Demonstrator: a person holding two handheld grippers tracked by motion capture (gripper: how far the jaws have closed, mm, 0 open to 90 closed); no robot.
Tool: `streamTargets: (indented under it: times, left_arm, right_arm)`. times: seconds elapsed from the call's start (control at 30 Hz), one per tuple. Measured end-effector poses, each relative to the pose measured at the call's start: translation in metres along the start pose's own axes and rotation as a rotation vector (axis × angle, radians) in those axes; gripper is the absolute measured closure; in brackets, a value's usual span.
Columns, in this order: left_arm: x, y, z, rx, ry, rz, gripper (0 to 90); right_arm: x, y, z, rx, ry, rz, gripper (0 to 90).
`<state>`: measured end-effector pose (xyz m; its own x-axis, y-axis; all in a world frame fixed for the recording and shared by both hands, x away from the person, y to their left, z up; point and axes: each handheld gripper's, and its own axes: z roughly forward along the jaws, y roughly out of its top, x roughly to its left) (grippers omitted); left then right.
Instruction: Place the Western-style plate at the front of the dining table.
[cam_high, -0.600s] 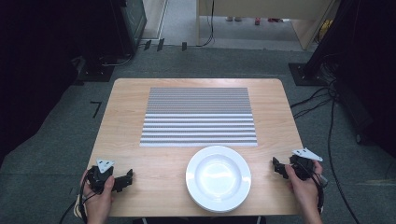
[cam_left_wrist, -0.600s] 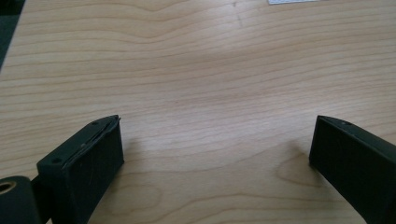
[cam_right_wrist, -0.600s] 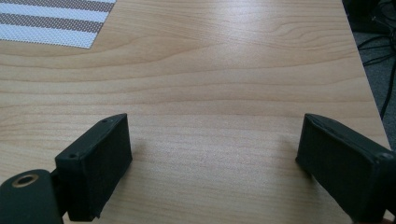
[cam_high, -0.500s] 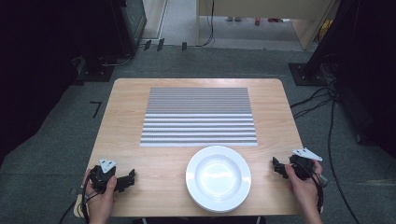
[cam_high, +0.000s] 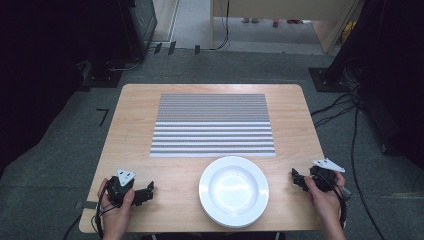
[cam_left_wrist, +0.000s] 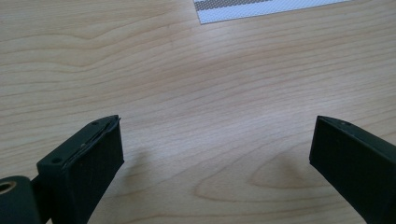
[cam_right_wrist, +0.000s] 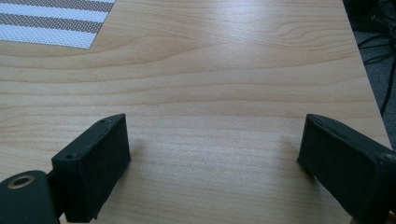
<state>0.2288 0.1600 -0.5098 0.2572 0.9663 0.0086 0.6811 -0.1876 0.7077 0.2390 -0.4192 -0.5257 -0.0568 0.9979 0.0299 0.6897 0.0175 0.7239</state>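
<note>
white plate (cam_high: 233, 190) looks rigid, breakable, slick; best pinched at its raised rim, left hand-held gripper (cam_high: 146, 192) and right hand-held gripper (cam_high: 296, 178) both wide, empty.

Left gripper (cam_high: 145, 192) and right gripper (cam_high: 298, 180), both low, fingers (cam_left_wrist: 88, 158) spread wide, nothing between.

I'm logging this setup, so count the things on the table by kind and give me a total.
Plate: 1
Striped mat: 1
Gripper: 2, the left and the right, both open and empty
Total: 4
</note>
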Motion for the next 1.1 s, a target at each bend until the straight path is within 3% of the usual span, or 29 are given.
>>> streamTargets:
  times: [0.37, 0.6, 1.1]
  left_arm:
    - [-0.018, 0.004, -0.006, -0.056, -0.074, 0.004, 2.8]
    - [-0.034, 0.004, -0.01, -0.084, -0.135, 0.023, 2.8]
    - [-0.057, 0.005, -0.011, -0.087, -0.198, 0.047, 2.8]
  right_arm:
    - [0.0, 0.0, 0.0, -0.001, 0.007, -0.008, 8.4]
    - [-0.001, 0.0, -0.001, -0.006, 0.012, 0.02, 9.0]
    - [0.014, 0.002, -0.013, -0.051, 0.05, 0.015, 9.3]
